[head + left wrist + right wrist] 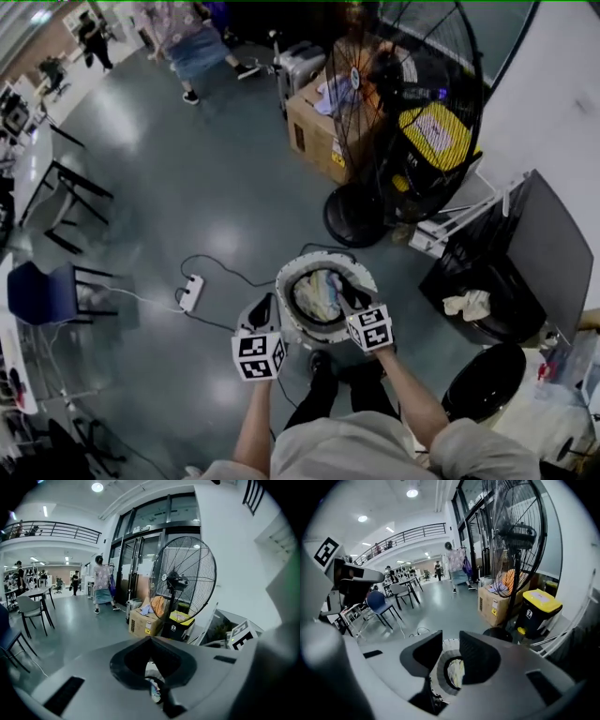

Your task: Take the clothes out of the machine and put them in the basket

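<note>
The machine (323, 260) stands on the floor just in front of the person's feet, its round top open. The clothes (317, 291) lie inside it, a pale bundle below the white rim.

The left gripper (265, 309) hangs over the machine's left edge. In the left gripper view its jaws are pressed together at the tips, with nothing pinched between them (150, 639); a scrap of the clothes (153, 688) shows through the gap lower down.

The right gripper (349, 292) is over the machine's right rim, above the opening. The right gripper view shows its jaws spread (451, 644), holding nothing, with the rim (439, 667) and the clothes (456, 673) seen between them.

Right of the machine sits a black bin (497, 272) with a pale cloth (466, 305) in it. Beyond the machine stands a big fan (412, 112), with a box (314, 131) to its left. Left of the machine a power strip (191, 292) lies on the floor, its cable running toward the machine. Farther left is a blue chair (42, 292).
</note>
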`<state>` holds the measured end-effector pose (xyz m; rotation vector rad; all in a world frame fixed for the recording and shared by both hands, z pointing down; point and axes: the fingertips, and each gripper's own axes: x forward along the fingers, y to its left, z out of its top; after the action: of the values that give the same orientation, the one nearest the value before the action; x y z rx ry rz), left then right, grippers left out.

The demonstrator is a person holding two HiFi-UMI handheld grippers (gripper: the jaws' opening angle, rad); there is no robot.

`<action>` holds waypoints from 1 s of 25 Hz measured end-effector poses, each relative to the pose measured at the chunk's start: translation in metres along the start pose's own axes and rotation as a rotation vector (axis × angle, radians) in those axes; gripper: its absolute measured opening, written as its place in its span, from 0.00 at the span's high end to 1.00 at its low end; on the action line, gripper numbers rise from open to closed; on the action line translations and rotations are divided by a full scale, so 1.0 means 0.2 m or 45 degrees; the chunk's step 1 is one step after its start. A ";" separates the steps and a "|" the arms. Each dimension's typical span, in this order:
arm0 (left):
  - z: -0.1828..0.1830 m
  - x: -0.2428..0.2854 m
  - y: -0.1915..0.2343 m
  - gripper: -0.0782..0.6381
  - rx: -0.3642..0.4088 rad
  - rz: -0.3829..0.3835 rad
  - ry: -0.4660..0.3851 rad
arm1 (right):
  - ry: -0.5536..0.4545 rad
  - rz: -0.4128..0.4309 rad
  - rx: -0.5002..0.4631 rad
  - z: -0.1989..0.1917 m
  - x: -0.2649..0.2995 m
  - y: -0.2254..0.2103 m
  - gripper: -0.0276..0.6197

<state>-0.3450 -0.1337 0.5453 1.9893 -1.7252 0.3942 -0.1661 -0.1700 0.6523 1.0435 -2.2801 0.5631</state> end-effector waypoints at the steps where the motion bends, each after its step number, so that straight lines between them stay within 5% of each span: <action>1: 0.02 0.00 -0.03 0.87 0.006 -0.016 -0.004 | -0.027 -0.017 0.002 0.03 -0.06 -0.01 0.80; 5: 0.13 0.01 -0.20 0.87 0.041 -0.088 -0.037 | -0.167 -0.086 -0.002 0.21 -0.32 -0.07 0.92; 14: 0.36 0.11 -0.77 0.87 0.165 -0.312 -0.100 | -0.459 -0.370 -0.041 0.49 -1.00 -0.43 0.92; 20: 0.47 0.15 -1.30 0.87 0.302 -0.536 -0.120 | -0.536 -0.621 0.030 0.39 -1.47 -0.75 0.92; 25: 0.44 0.20 -1.86 0.87 0.427 -0.753 -0.102 | -0.534 -0.863 0.164 0.09 -1.92 -1.04 0.92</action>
<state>0.0183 -0.1778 0.4302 2.6602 -1.0750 0.4134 0.1973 -0.0988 0.4200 2.0316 -2.0293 0.2160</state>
